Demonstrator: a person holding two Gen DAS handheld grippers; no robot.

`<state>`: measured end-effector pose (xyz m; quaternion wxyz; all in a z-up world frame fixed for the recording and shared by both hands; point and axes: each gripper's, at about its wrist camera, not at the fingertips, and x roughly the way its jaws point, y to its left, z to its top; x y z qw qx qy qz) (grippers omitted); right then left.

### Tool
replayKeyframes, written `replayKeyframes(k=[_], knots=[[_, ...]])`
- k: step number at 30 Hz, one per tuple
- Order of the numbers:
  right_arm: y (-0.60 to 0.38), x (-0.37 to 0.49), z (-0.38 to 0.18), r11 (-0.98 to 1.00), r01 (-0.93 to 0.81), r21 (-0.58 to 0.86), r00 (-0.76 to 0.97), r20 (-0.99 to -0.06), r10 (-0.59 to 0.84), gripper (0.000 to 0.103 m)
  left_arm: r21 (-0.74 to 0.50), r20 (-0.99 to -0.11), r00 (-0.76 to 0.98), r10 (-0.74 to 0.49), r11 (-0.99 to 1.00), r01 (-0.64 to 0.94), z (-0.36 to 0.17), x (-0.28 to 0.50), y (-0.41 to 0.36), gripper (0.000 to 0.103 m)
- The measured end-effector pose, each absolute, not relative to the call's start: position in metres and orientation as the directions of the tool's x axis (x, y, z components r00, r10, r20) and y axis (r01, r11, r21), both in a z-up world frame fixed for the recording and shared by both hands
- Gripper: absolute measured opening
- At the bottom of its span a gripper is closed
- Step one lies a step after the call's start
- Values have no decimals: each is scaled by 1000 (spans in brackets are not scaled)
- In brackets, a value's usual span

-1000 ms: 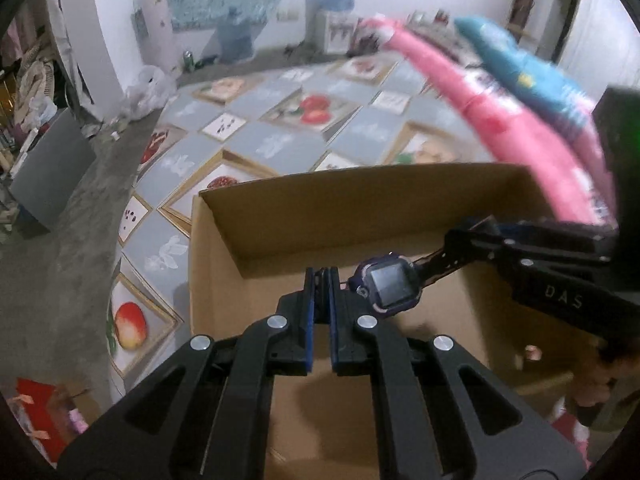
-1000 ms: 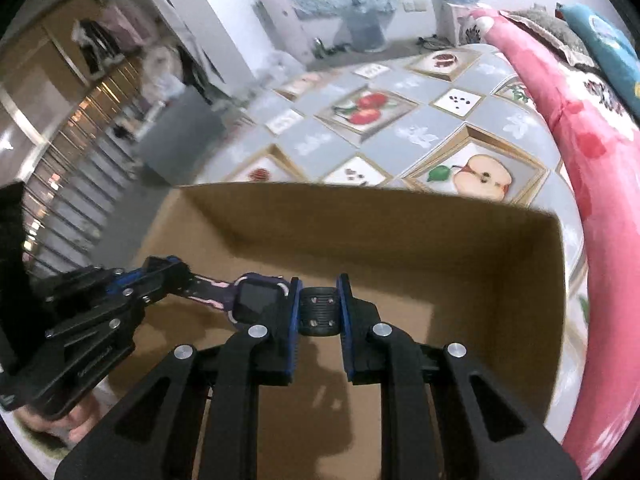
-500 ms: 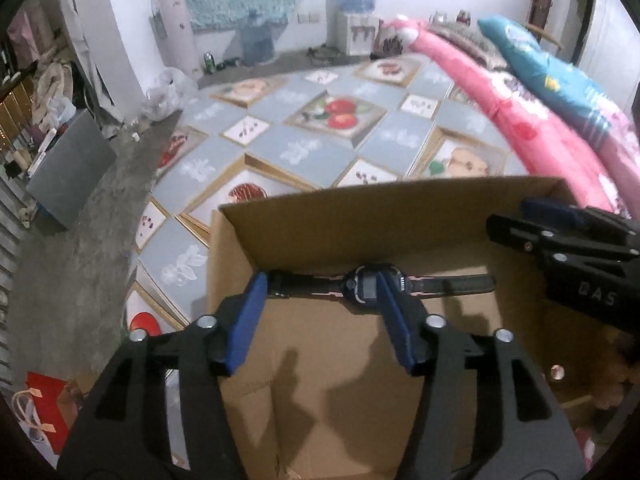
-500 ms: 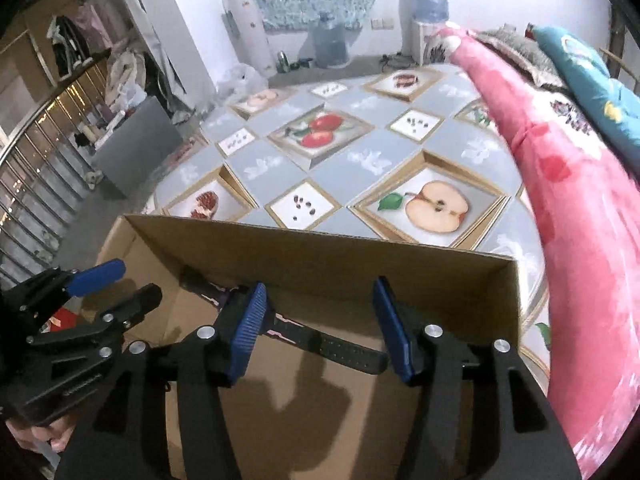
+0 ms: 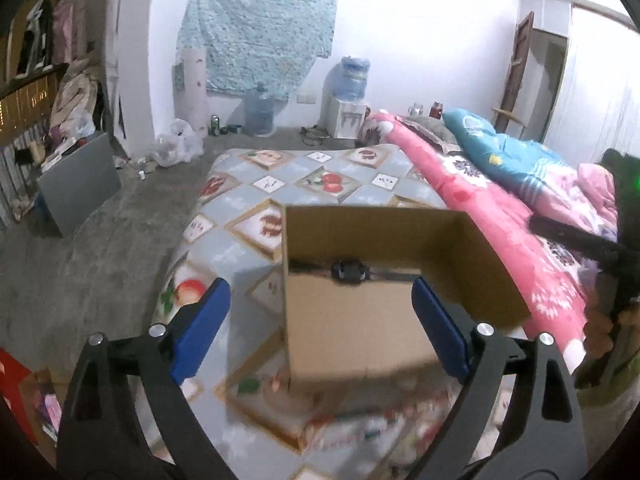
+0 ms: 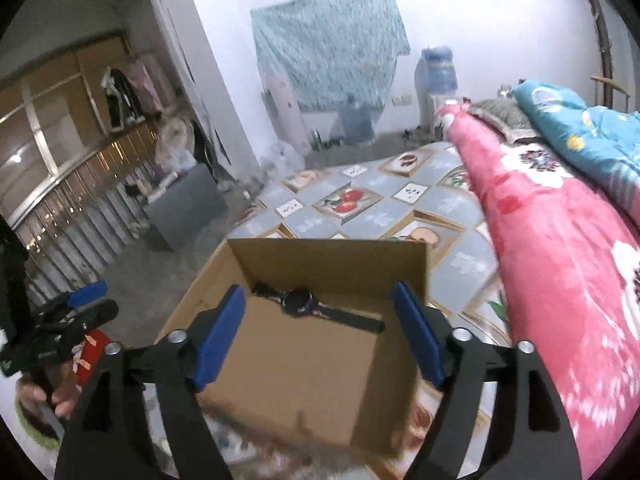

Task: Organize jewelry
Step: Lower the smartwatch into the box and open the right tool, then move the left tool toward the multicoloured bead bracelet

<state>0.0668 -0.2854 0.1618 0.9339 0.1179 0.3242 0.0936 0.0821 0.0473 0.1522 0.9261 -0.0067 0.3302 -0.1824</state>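
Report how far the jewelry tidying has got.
Done: the watch lies flat along the far wall inside the cardboard box on the bed. In hand: nothing; the left gripper and right gripper are opening, with nothing between their pads. Left: no other jewelry can be made out in these blurred views.

Cardboard box [image 6: 320,380]: plain brown corrugated board, matt, unprinted; watch [image 6: 298,302] inside it has a dark glossy round face on a matt black rubbery-looking strap. Both gripper bodies are matt black plastic with bright metal screw heads, and their finger pads [image 5: 200,328] are smooth blue plastic or rubber, can't tell which. Bedsheet [image 5: 240,208] is printed cloth with a flat finish, pink blanket [image 6: 560,260] looks like soft fleecy fabric, floor [image 5: 80,248] is rough grey concrete.
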Motion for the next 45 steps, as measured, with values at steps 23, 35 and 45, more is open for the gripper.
replayKeyframes(k=[23, 35, 45], knots=[[-219, -37, -15, 999, 23, 43, 524, -852, 24, 83, 0, -858, 488, -161, 950, 313, -33, 30, 30, 90], [-203, -31, -29, 999, 26, -41, 531, -846, -48, 96, 35, -849, 507, -145, 943, 330, -39, 35, 29, 95], [-204, -30, -29, 999, 19, -34, 531, -847, -39, 97, 31, -870, 475, -132, 947, 320, -38, 30, 25, 95]])
